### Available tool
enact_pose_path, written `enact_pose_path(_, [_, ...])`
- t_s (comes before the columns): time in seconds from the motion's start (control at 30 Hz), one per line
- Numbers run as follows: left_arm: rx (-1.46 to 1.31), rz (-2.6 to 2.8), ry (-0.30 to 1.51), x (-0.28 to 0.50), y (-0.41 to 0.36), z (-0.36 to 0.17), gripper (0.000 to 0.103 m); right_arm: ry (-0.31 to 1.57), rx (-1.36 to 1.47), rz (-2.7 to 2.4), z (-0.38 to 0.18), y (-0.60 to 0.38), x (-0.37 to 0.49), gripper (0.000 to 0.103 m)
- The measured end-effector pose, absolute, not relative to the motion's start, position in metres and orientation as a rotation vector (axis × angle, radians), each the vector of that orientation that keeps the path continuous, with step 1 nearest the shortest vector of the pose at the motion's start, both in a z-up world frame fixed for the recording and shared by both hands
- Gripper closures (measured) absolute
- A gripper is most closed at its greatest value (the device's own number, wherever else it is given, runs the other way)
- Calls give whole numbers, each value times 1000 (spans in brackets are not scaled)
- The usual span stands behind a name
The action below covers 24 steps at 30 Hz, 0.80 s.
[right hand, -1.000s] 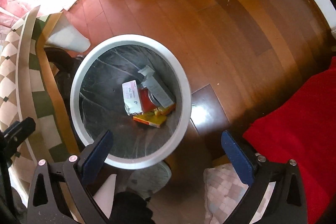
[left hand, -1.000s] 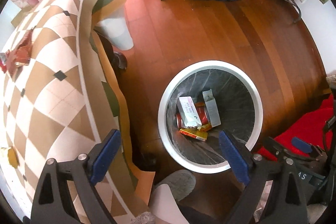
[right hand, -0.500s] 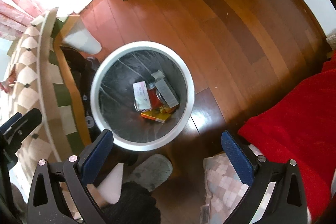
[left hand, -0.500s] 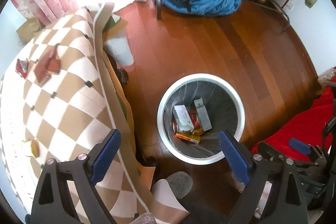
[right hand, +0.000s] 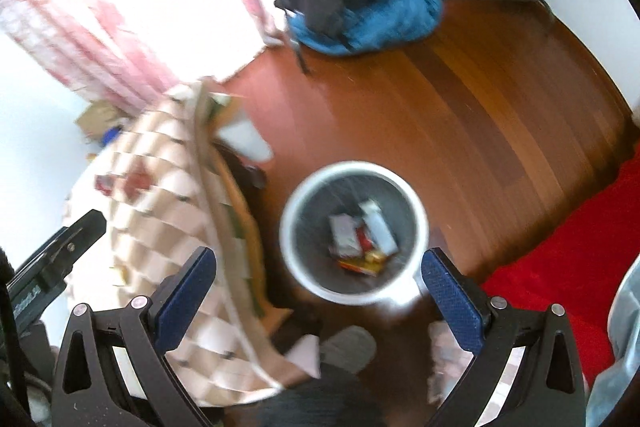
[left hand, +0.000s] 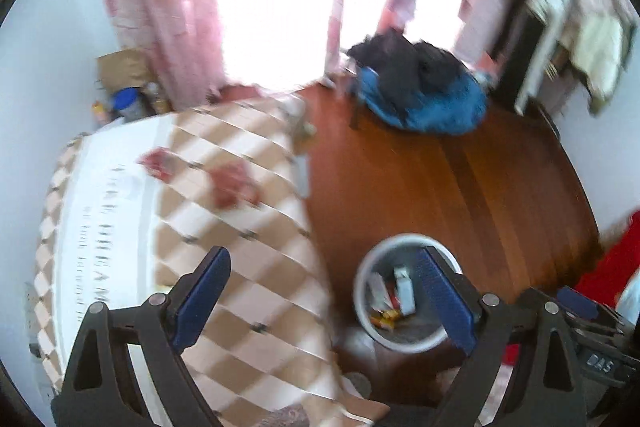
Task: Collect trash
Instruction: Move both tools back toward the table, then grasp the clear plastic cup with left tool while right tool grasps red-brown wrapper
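Glossy wood floor (right hand: 460,99), matt checked cloth tablecloth (left hand: 240,227).

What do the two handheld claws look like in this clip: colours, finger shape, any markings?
Both claws match: the left claw and right claw each have black, triangular cut-out finger frames with silver bolts and textured blue pads. The right wrist view shows white lettering on the left unit's black body, too blurred to read.

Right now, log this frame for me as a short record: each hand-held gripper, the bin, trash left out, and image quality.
left hand-held gripper: open, empty, above the table edge
right hand-held gripper: open, empty, above the bin
trash bin: white rim, dark liner, upright on the wooden floor beside the table
bin contents: several small boxes and wrappers at the bottom
trash left out: two reddish wrappers on the checkered tablecloth
image quality: motion blur in both views; labels unreadable
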<state>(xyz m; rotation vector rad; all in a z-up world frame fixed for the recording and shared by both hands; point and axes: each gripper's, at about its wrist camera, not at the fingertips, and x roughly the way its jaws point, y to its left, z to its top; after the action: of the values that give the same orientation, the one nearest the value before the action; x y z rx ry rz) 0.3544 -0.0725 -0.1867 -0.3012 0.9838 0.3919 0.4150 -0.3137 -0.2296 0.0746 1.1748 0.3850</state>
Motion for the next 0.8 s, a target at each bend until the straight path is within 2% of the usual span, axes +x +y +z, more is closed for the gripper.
enact_pose_path(0.17, [-313, 539, 945, 327, 11, -180, 8, 1148, 4, 508, -201, -227, 415, 0])
enact_pose_path(0.23, [-314, 591, 962, 318, 43, -189, 2, 1154, -35, 549, -200, -183, 416, 0])
enact_pose_path(0.33, [-303, 671, 993, 308, 85, -208, 1, 1166, -93, 592, -210, -127, 420, 0])
enact_pose_path(0.57, [-308, 794, 1110, 308, 184, -264, 1, 1260, -230, 629, -283, 5, 447, 0])
enact_pose_path(0.8, [-338, 747, 1204, 310, 219, -312, 2, 1339, -343, 589, -359, 76, 468, 0])
